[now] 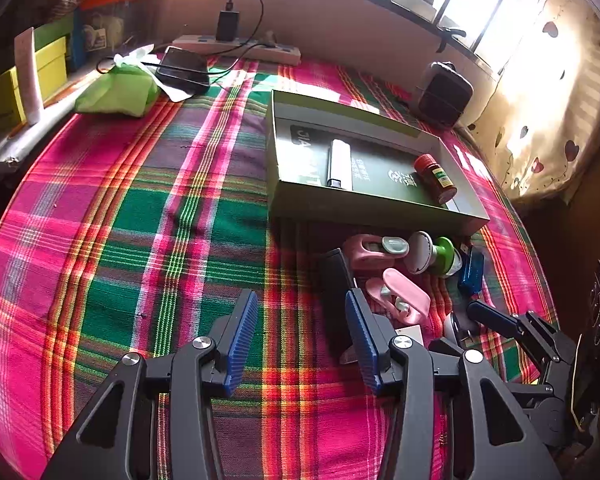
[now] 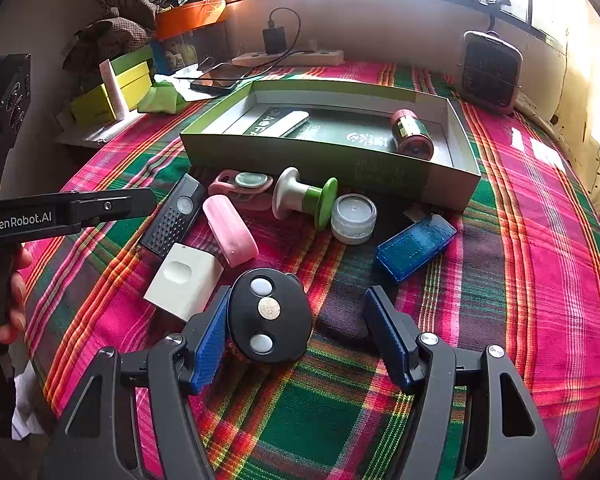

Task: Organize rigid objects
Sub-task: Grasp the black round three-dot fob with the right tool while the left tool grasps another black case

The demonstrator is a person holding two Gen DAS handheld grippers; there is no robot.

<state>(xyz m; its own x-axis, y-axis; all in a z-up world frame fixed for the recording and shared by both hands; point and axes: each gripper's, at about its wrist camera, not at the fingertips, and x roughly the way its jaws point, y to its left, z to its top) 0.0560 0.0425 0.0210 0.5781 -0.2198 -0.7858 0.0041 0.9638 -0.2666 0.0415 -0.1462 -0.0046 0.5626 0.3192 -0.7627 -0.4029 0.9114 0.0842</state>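
Observation:
A black oval fob [image 2: 270, 316] with three round buttons lies between the jaws of my right gripper [image 2: 300, 314], against the left pad. The right pad stands well apart, so the gripper is open. Behind the fob lie a white cube [image 2: 184, 280], a pink case [image 2: 230, 230], a black remote [image 2: 176, 220], a green-and-white spool [image 2: 304, 198], a small jar [image 2: 354, 218] and a blue clear box [image 2: 416, 246]. The green cardboard box [image 2: 328, 156] holds a red bottle [image 2: 412, 134] and a white bar [image 2: 284, 122]. My left gripper [image 1: 302, 308] is open over bare plaid cloth, left of the remote [image 1: 334, 288].
A phone [image 2: 220, 78], power strip [image 2: 296, 58] with charger, green cloth [image 1: 116, 92] and yellow box [image 1: 4, 96] sit along the far left. A small dark heater [image 2: 490, 72] stands at the far right. A person's fingers [image 2: 16, 300] hold the left tool.

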